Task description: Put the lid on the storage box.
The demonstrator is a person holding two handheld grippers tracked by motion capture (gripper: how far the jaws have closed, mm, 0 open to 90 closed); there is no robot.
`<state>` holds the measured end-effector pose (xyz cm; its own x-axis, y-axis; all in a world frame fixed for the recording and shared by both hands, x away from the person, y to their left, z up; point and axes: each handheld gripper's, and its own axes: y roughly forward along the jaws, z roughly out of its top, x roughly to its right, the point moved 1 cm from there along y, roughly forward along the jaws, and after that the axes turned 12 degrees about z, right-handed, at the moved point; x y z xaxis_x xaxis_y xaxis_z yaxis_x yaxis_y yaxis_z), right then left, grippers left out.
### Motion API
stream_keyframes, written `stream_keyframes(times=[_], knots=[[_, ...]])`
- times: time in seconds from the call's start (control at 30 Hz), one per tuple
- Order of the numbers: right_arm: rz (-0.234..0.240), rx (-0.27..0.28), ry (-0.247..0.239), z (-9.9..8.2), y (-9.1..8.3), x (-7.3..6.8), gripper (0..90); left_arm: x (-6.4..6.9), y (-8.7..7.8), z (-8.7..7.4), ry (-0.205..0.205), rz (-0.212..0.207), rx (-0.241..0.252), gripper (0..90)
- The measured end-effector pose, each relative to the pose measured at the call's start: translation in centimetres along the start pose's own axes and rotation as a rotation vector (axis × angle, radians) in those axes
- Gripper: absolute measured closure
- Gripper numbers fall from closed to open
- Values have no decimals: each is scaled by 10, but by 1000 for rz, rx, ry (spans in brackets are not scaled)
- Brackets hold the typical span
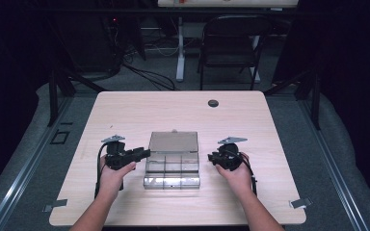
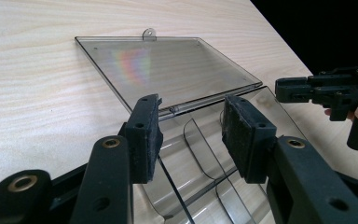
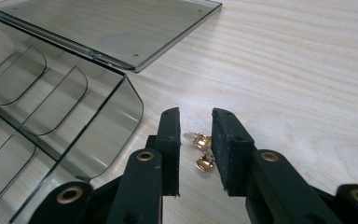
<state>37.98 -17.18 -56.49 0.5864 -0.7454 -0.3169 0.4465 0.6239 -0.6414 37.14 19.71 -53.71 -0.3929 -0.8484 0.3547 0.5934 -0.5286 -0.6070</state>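
The desk (image 1: 139,108) is a pale wood-grain slab with rounded corners, and a small dark round cap (image 1: 213,103) sits near its far edge, a little right of centre. Beyond it a black folding chair (image 1: 231,41) stands on grey carpet (image 1: 159,72), just beside a white leg (image 1: 180,48) of another table whose light top (image 1: 226,3) crosses the far end of the room. Black cables (image 1: 147,74) trail across the carpet to the left of that leg. Dark tripod legs (image 1: 60,82) stand off the desk's far left corner, and metal rails (image 1: 21,163) run along the floor on both sides.
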Motion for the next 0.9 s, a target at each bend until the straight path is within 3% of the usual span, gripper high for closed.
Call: stream_keyframes(times=[0.3, 0.57, 0.9], knots=[[-22, -9, 3, -4, 3, 1, 749, -2, -1, -2, -13, -1, -3, 567], [-30, -1, 35, -5, 5, 7, 749, -1, 0, -3, -10, -1, -7, 568], [-15, -3, 68, -5, 10, 12, 775, 0, 1, -3, -18, -6, -9, 571]])
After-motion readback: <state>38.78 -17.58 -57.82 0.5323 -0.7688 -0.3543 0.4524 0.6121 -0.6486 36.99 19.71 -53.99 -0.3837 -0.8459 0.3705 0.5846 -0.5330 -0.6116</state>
